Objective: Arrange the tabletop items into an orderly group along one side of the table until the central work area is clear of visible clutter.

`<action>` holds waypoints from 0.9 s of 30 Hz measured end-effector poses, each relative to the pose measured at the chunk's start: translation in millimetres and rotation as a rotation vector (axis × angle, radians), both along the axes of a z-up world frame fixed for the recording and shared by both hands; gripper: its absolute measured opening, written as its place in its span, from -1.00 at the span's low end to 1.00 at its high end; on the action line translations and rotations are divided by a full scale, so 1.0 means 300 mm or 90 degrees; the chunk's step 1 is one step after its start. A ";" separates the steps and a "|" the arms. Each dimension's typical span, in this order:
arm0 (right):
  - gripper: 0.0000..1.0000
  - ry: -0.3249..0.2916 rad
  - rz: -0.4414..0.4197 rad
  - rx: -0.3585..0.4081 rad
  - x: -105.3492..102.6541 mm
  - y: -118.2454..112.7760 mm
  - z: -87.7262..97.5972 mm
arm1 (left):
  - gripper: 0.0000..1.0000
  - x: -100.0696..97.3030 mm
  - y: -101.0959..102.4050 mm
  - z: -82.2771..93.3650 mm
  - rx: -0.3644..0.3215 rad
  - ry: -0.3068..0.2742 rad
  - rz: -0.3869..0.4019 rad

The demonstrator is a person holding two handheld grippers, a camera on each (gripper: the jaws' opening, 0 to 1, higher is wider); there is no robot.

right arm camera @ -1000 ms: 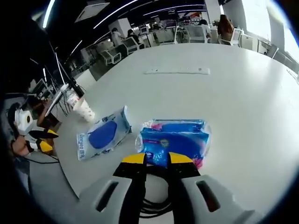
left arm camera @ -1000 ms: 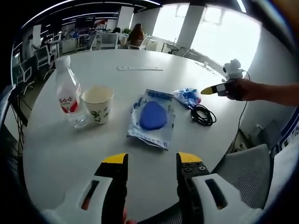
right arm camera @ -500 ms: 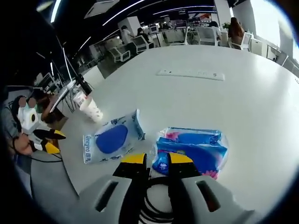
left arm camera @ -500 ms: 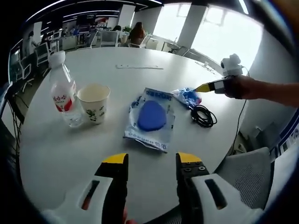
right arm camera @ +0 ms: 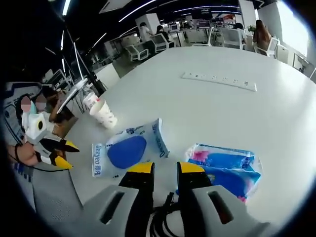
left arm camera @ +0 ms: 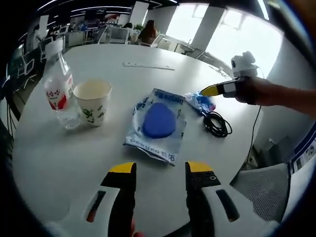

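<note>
The left gripper (left arm camera: pixel 154 169) hovers over the white table (left arm camera: pixel 59 158), jaws apart and empty. Ahead lies the wet-wipes pack (left arm camera: pixel 158 123), flat. To its left stand a paper cup (left arm camera: pixel 93 101) and a water bottle (left arm camera: pixel 57 94), just beside each other. The right gripper (right arm camera: pixel 166 169), jaws slightly apart and empty, sits above the black cable coil (left arm camera: pixel 216 123), with the blue tissue pack (right arm camera: pixel 227 165) beside it. A power strip (right arm camera: pixel 219 80) lies well apart.
</note>
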State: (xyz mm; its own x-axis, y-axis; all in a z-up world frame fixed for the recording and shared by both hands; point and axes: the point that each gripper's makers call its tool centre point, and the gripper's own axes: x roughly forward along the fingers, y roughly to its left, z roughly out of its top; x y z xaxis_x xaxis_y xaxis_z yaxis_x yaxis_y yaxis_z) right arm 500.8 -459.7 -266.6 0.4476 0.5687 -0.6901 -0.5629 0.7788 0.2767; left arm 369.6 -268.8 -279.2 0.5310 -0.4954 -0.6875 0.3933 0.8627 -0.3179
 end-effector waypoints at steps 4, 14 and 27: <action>-0.67 0.000 0.025 -0.012 0.006 0.011 -0.015 | -0.23 0.009 -0.013 -0.020 -0.003 0.006 0.002; -0.66 0.010 0.065 -0.028 0.028 0.064 -0.061 | -0.25 0.019 -0.061 -0.064 -0.017 0.025 0.011; -0.63 0.013 0.135 -0.076 0.059 0.125 -0.144 | -0.27 0.053 -0.077 -0.100 -0.019 0.051 0.029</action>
